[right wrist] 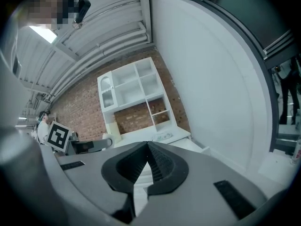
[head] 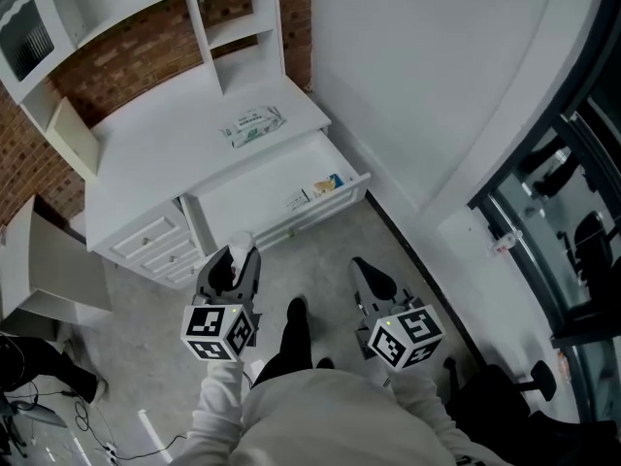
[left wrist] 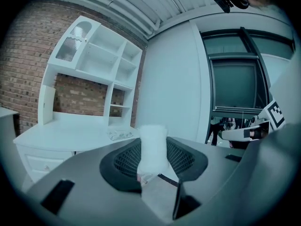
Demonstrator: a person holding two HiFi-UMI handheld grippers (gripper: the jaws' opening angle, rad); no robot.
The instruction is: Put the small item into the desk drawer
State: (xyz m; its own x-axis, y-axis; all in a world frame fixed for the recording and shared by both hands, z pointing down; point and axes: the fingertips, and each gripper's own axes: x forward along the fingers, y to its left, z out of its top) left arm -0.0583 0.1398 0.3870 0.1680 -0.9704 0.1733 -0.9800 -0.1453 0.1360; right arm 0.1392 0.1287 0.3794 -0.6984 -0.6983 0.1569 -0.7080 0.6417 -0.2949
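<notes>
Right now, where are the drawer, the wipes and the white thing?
drawer (head: pixel 247 197), head view, its bare floor.
wipes (head: pixel 254 124), head view, middle of the pack.
white thing (left wrist: pixel 153 149), left gripper view, its middle.

The desk is smooth, matt white board against a rough brick wall. The small item looks soft, matt white (perhaps film), and the pads of the left gripper are ribbed matt black

Small white item upright, pinched in left claw; desk drawer pulled open.
</notes>
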